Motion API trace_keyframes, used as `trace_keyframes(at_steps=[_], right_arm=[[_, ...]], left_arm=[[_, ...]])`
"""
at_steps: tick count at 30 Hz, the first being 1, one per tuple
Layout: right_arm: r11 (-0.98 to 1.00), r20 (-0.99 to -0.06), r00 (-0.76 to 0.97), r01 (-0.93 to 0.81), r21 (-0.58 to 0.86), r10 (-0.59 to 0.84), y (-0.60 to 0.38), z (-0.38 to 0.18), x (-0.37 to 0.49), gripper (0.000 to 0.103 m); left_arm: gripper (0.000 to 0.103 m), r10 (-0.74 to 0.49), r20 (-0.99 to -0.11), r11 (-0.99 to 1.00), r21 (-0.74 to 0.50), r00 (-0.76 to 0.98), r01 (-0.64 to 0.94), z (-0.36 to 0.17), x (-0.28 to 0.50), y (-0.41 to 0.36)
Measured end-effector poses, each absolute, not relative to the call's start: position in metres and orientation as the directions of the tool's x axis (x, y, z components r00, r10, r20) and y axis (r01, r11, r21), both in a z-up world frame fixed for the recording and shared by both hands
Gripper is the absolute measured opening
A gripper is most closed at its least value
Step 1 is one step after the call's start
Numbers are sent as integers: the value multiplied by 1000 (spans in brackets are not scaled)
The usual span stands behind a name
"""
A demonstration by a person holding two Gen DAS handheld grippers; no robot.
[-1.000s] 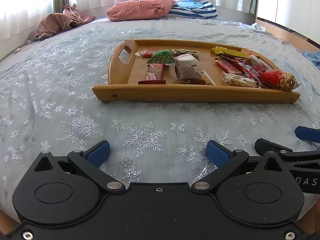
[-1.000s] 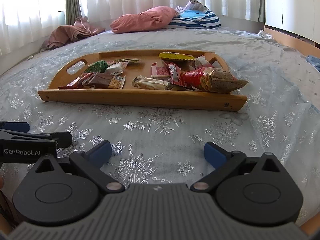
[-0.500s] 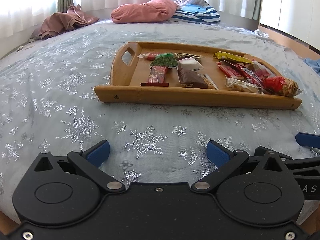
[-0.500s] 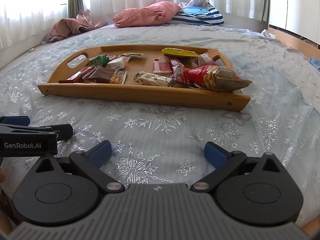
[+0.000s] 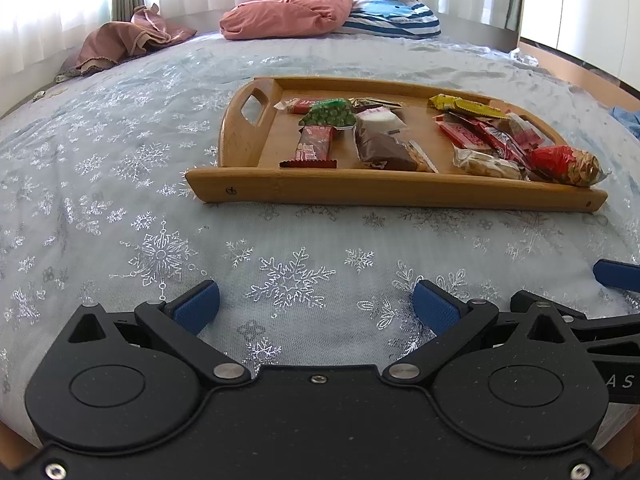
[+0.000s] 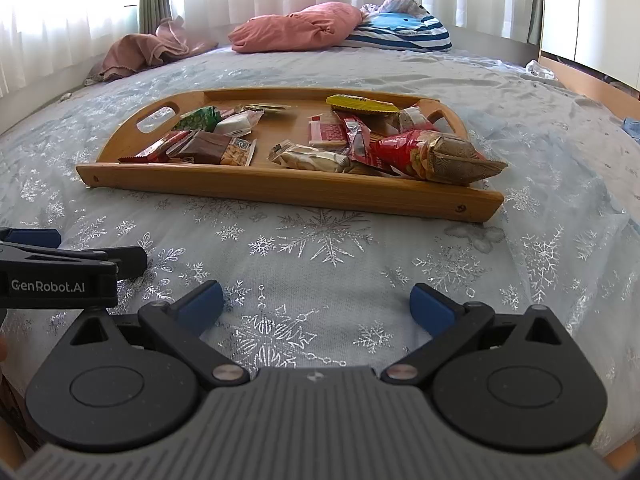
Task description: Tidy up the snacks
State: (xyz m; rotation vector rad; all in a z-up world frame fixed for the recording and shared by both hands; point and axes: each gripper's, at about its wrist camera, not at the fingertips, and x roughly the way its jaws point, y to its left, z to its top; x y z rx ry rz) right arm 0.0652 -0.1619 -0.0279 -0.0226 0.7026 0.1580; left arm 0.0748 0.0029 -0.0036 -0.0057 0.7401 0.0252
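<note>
Over the last second both views rise and tip slightly; the wooden tray (image 5: pixel 400 192) sits lower in frame, centre right in the left view. Snacks (image 6: pixel 224 148) keep their places: one cluster at tray left, a second (image 5: pixel 516 148) heaped at tray right, red bag (image 6: pixel 436 156) overhanging the near rim. Left hand-held gripper (image 5: pixel 316 304) and right hand-held gripper (image 6: pixel 316 304) released, jaws wide, empty, low over the bed (image 5: pixel 120 184). Judgement: only the viewpoint shifts; the sorting stage cannot be told
</note>
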Motion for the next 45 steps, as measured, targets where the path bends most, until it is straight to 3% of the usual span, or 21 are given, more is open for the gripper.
trace_keyframes(at_steps=[45], right_arm=[[989, -691, 710, -142, 44, 133, -162, -19, 75, 103]], left_arm=[[103, 20, -686, 1000, 4, 727, -24, -4, 79, 4]])
